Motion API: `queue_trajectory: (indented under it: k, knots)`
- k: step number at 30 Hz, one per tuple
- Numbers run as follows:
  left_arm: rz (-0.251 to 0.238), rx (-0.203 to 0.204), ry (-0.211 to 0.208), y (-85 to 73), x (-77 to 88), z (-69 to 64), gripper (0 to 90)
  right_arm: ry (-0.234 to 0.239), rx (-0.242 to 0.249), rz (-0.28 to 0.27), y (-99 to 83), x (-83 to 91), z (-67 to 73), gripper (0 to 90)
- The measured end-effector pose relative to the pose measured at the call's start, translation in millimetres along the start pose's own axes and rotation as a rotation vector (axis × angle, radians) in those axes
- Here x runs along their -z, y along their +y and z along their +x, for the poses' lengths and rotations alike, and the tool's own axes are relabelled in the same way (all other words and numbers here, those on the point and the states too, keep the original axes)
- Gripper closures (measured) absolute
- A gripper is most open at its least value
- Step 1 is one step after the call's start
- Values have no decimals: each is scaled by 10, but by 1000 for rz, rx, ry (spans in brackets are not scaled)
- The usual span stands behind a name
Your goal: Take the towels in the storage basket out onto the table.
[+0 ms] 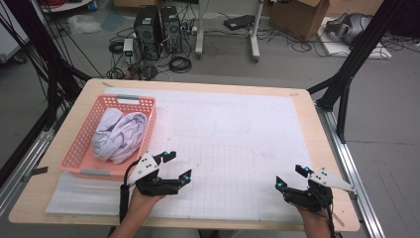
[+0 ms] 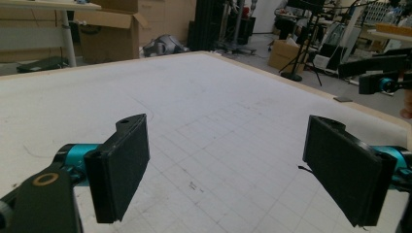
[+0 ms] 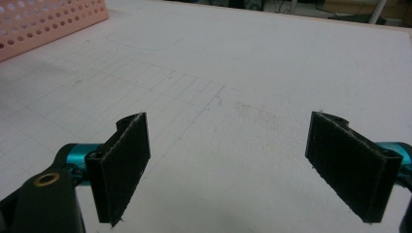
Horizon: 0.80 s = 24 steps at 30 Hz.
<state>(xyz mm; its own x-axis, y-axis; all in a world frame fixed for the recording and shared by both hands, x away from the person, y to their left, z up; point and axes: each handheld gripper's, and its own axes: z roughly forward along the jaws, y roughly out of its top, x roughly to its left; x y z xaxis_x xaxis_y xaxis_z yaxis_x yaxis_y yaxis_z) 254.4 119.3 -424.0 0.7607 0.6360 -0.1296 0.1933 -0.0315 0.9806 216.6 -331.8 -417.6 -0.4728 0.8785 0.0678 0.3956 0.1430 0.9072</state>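
A pink perforated basket (image 1: pixel 143 106) stands at the table's left and holds a crumpled white cloth (image 1: pixel 119 135). My left gripper (image 1: pixel 177 166) sits just right of the basket's near corner, jaws wide apart and empty. The same open left gripper (image 2: pixel 226 177) hovers over bare gridded paper in the left gripper view. At the near right of the table my right gripper (image 1: pixel 292 177) is open too, holding nothing. In the right gripper view the right gripper (image 3: pixel 228 172) points across the white sheet, with the basket's wall (image 3: pixel 43 22) at the upper left.
A white gridded sheet (image 1: pixel 237 134) covers most of the wooden table (image 1: pixel 317 124). Beyond the far edge the floor holds computer towers (image 1: pixel 157 30), cables and a cardboard box (image 1: pixel 297 17). A black frame leg (image 1: pixel 346 74) rises at the right.
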Motion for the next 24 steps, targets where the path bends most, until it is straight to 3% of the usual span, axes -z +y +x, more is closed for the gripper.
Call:
queue_trajectory:
  k: [14,24]
  knots:
    - [-2,14,4,232,69,52,173,4,-5,1,-4,-1,-7,151]
    - [0,17,8,453,166,196,174,1,-8,1,-6,-2,-28,151]
